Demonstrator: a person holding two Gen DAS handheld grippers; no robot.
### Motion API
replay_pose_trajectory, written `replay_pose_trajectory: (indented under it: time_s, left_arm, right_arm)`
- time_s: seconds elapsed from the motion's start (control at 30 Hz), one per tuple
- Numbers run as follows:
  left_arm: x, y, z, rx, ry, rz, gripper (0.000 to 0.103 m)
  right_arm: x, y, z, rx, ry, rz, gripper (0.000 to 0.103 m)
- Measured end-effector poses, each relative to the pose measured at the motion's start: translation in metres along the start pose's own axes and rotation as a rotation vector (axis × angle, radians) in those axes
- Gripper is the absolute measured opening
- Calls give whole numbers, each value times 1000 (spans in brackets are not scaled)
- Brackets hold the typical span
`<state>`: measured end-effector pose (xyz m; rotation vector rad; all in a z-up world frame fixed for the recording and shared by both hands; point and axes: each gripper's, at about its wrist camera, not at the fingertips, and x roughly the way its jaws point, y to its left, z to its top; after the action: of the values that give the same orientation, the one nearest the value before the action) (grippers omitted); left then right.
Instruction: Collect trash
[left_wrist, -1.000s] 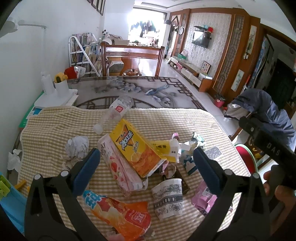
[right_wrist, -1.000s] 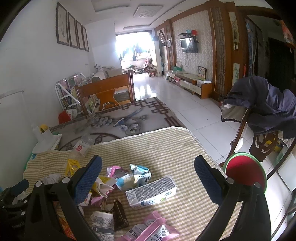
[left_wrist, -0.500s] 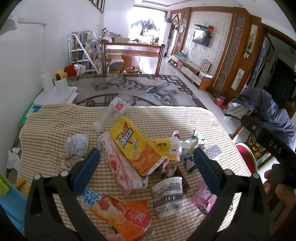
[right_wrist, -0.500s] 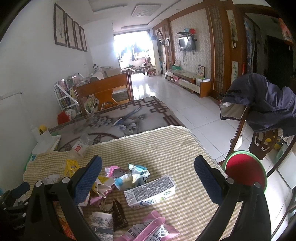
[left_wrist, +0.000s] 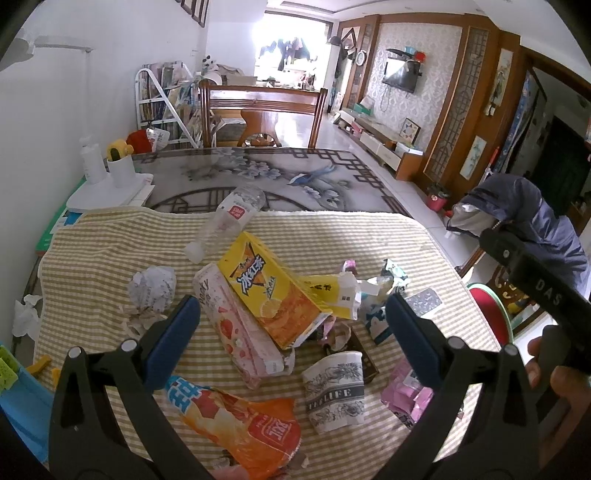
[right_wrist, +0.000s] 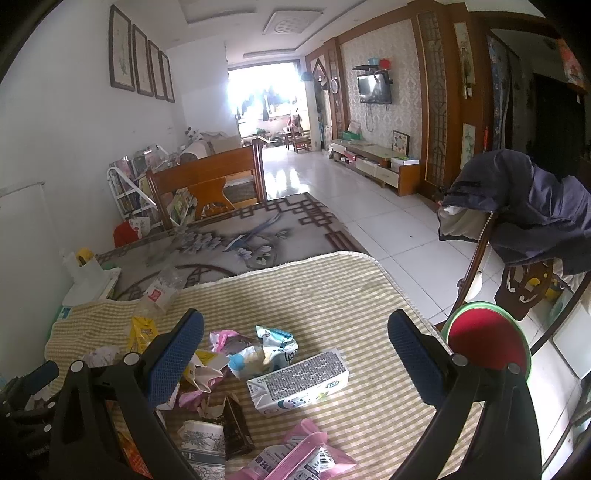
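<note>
Trash lies scattered on the counter (left_wrist: 110, 243) over a checked cloth: left of the yellow tea carton (left_wrist: 273, 291) a crumpled paper ball (left_wrist: 152, 288), right of it a printed paper cup (left_wrist: 334, 395) on its side and a milk carton (right_wrist: 299, 380). Left gripper (left_wrist: 291, 314): jaws wide apart, holding nothing, above the yellow tea carton. Right gripper (right_wrist: 295, 336): jaws wide apart, empty, above the milk carton.

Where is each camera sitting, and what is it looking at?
Left wrist view: sits on the left gripper, above the near end of the checked cloth, looking along the table at the yellow carton, clear bottle and paper cup; its own open fingers show, with the right gripper and hand beside it.
Right wrist view: sits on the right gripper, looking toward the milk carton and down the room; its open fingers show.
Both share the bottle, cup, cloth and wooden chair.
</note>
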<state>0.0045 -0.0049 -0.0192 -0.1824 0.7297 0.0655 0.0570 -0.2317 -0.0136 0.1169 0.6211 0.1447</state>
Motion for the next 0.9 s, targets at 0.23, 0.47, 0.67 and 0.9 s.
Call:
replay_pose_trajectory:
  time_s: [0.23, 0.47, 0.67, 0.9]
  left_arm:
    - [-1, -1, 1, -1, 0, 6, 98]
    - [-4, 2, 4, -18, -1, -12, 98]
    - [-8, 11, 8, -38, -32, -13, 98]
    - [-6, 39, 0, 16, 35, 29, 98]
  right_arm:
    - [0, 0, 0, 0, 1, 0, 96]
    - [0, 0, -1, 0, 1, 1, 96]
    - [-3, 0, -5, -5, 7, 15, 96]
    - [-6, -1, -7, -48, 41, 50, 96]
